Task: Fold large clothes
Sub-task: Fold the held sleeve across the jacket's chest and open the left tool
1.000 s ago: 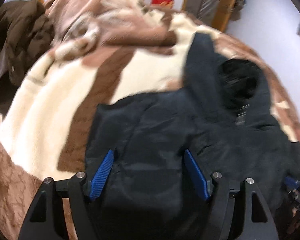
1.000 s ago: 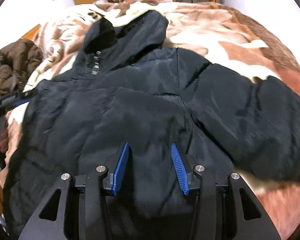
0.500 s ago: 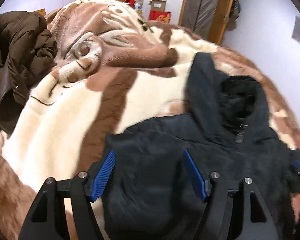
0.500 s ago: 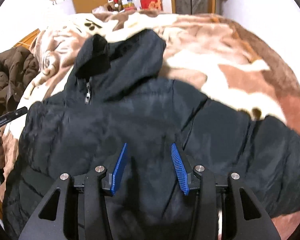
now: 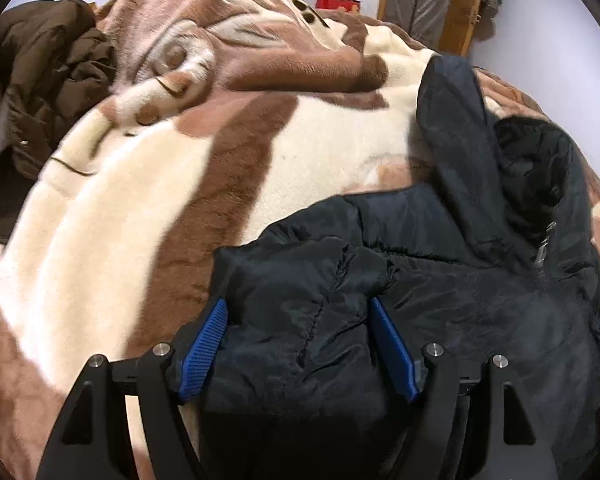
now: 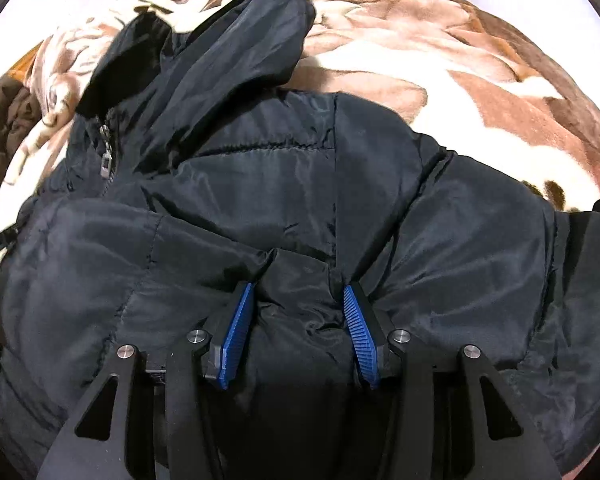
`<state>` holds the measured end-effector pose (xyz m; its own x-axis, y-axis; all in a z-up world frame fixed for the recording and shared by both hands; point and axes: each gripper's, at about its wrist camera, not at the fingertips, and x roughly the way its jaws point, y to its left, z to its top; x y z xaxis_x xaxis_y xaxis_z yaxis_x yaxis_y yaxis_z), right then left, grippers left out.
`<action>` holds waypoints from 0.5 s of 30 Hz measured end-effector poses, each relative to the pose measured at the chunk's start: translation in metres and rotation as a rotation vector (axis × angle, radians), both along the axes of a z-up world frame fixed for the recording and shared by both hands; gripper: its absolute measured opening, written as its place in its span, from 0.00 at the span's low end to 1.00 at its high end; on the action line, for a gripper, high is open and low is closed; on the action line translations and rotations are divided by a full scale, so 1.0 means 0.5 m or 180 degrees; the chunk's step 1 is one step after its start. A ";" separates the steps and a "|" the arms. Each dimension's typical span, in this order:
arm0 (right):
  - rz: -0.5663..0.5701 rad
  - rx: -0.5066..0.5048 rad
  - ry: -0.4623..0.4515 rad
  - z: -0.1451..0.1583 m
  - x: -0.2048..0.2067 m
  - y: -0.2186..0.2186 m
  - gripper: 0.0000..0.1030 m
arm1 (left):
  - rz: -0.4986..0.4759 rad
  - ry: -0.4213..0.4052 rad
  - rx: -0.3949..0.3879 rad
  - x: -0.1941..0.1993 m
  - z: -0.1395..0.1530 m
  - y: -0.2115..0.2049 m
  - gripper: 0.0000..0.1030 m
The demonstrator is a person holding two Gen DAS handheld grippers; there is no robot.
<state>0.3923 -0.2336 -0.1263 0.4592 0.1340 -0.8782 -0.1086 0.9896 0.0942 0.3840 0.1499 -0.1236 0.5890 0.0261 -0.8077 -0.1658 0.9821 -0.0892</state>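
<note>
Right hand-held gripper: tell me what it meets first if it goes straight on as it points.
The black hooded jacket: puffy fabric already bulges between the right hand-held gripper pads, apparently pinched, with the blanket beyond.

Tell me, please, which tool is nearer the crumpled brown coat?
Left. The left tool holds the black jacket's edge nearest the brown coat; the right tool grips mid-jacket, farther away.

Black hooded puffer jacket (image 6: 284, 184), zipped, spread front-up on bed
</note>
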 end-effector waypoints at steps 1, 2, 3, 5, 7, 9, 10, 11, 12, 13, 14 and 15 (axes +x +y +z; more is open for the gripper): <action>-0.0035 0.0020 -0.0051 0.025 -0.019 -0.008 0.46 | 0.0003 -0.0040 -0.0055 -0.014 0.022 0.000 0.69; -0.0045 0.0030 -0.0143 0.052 -0.046 -0.017 0.46 | -0.0009 -0.0081 -0.0087 -0.036 0.046 -0.003 0.68; -0.0045 0.0035 -0.0194 0.071 -0.062 -0.017 0.46 | -0.0029 -0.0142 -0.0104 -0.059 0.068 -0.007 0.68; -0.0037 0.0068 -0.0297 0.105 -0.124 -0.030 0.46 | -0.0080 -0.0258 -0.0110 -0.117 0.110 -0.022 0.68; -0.0047 0.0095 -0.0389 0.133 -0.199 -0.044 0.46 | -0.0144 -0.0382 -0.0194 -0.183 0.146 -0.039 0.68; -0.0068 0.0124 -0.0418 0.150 -0.256 -0.052 0.46 | -0.0194 -0.0409 -0.0239 -0.247 0.170 -0.063 0.68; -0.0073 0.0129 -0.0430 0.159 -0.289 -0.056 0.46 | -0.0226 -0.0410 -0.0256 -0.282 0.178 -0.078 0.68; -0.0085 0.0115 -0.0439 0.166 -0.313 -0.058 0.46 | -0.0252 -0.0410 -0.0276 -0.308 0.184 -0.090 0.68; -0.0090 0.0102 -0.0456 0.173 -0.346 -0.063 0.46 | -0.0278 -0.0399 -0.0283 -0.339 0.186 -0.106 0.68; -0.0091 0.0101 -0.0475 0.178 -0.370 -0.064 0.46 | -0.0312 -0.0365 -0.0270 -0.367 0.188 -0.124 0.68; -0.0107 0.0105 -0.0493 0.186 -0.393 -0.065 0.46 | -0.0364 -0.0335 -0.0254 -0.394 0.188 -0.142 0.68; -0.0140 0.0143 -0.0502 0.193 -0.418 -0.071 0.46 | -0.0390 -0.0315 -0.0244 -0.414 0.187 -0.157 0.68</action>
<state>0.1830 -0.2693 -0.0296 0.5973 0.1483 -0.7882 -0.0821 0.9889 0.1238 0.1769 0.0714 -0.0299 0.6607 -0.1102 -0.7425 -0.0319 0.9841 -0.1745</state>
